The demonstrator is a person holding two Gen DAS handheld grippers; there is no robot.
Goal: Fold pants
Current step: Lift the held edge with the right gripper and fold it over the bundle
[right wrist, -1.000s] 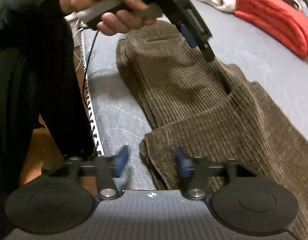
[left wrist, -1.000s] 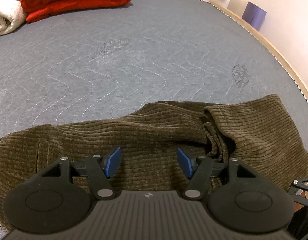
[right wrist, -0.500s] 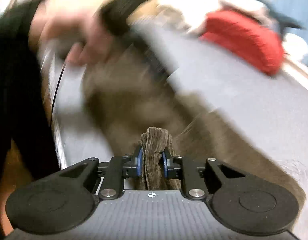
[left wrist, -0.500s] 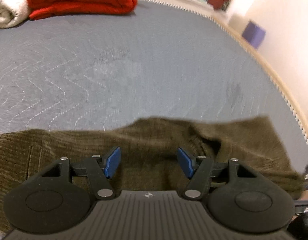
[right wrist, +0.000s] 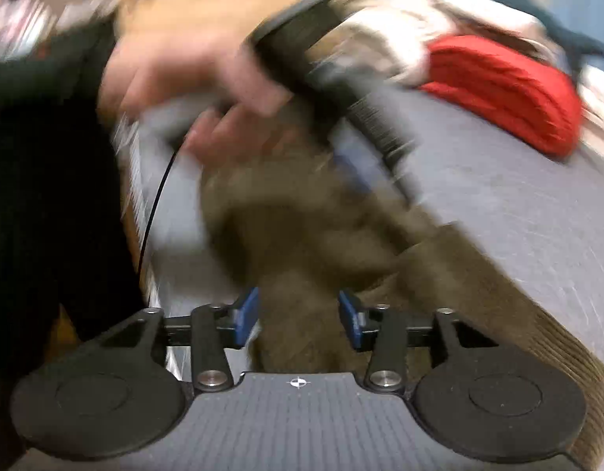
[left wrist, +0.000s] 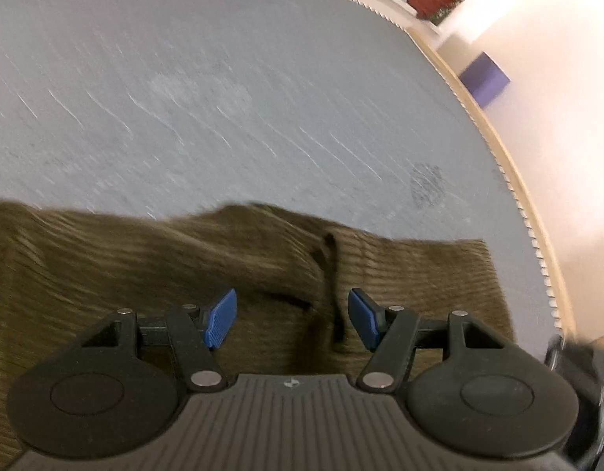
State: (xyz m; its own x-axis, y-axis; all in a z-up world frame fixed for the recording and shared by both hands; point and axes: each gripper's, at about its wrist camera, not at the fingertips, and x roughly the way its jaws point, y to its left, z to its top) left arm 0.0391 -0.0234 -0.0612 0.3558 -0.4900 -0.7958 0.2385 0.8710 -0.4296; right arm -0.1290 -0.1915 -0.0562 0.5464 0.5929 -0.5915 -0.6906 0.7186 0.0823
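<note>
Grey quilted mattress (left wrist: 262, 98) fills both views; brown corduroy pants (left wrist: 145, 274) lie along its near edge, doubled over, a dark crease running between the layers.

Change: half a second ago the right gripper (right wrist: 298, 312) was pinched on a bunched fold of the corduroy; its jaws have just been opening, and now the blue pads stand apart with cloth between them but not visibly pressed. Reads as a release, so that fold is probably laid down and the next fold still to do. Heavy blur in the right view, so the cloth's lie there is uncertain.

Left gripper (left wrist: 292, 318): jaws wide apart over the pants, nothing clasped, much as a second ago. The person's hand (right wrist: 192, 74) carries it, cable trailing.

Around: red folded blanket (right wrist: 506, 90) and pale bedding at the far end, well apart from the pants. Purple box (left wrist: 484, 78) by the wall. Nothing lies on the pants themselves; the left tool crosses above them.
</note>
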